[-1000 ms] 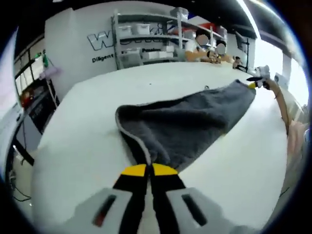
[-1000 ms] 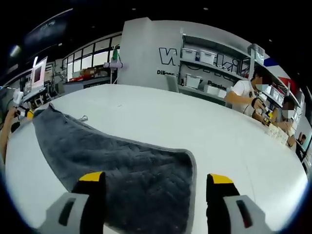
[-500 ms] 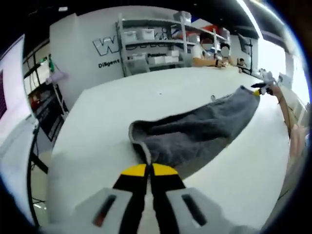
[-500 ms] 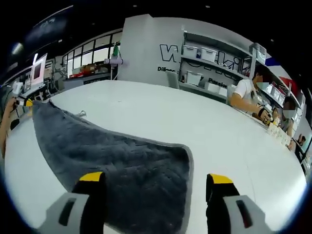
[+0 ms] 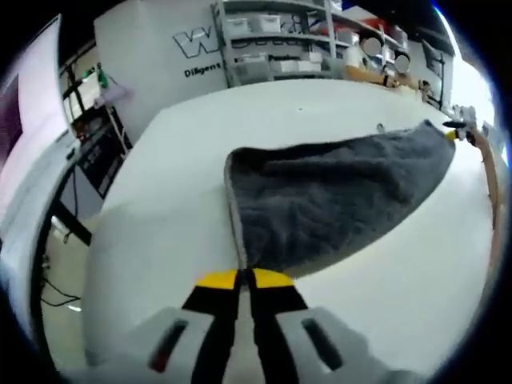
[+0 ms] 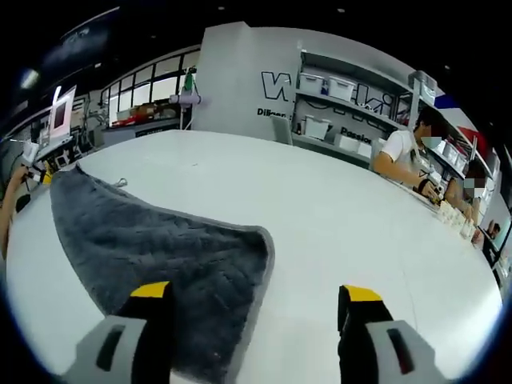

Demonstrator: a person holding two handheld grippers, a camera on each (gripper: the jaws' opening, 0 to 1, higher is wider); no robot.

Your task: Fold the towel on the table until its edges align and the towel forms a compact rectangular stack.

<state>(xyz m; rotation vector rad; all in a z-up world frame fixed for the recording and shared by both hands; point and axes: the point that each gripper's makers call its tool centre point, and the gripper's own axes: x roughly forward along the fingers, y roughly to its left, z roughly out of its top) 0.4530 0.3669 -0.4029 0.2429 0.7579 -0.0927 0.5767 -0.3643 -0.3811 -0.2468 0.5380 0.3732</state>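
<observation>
— Left gripper view first: where does the towel (image 5: pixel 336 196) lie?
— The grey towel lies on the white surface (image 5: pixel 168 200), stretching away from the left tongs (image 5: pixel 245 278) toward the far right, where the other tongs (image 5: pixel 453 130) show small beside a person's arm. Its near corner rises to the yellow tips of the left tongs, and its pale hem runs up from there to a rounded fold.

— And how do the left tongs stand?
— Their jaws are pressed together with the towel's corner pinched between them.

— What does the right gripper view give?
— The same towel (image 6: pixel 152 256) spreads across the surface (image 6: pixel 336 224), its near end lying between and ahead of the jaws of the right tongs (image 6: pixel 254 298), nearer the left jaw. The far end runs off left to a hand (image 6: pixel 16 188).

— Are the right tongs gripping it?
— No; the jaws stand wide apart with nothing between their tips but towel edge and bare surface below.

— And round about?
— Shelving (image 6: pixel 352 112) with white bins stands against a lettered wall, and seated people (image 6: pixel 404 156) are at the surface's far right edge.
</observation>
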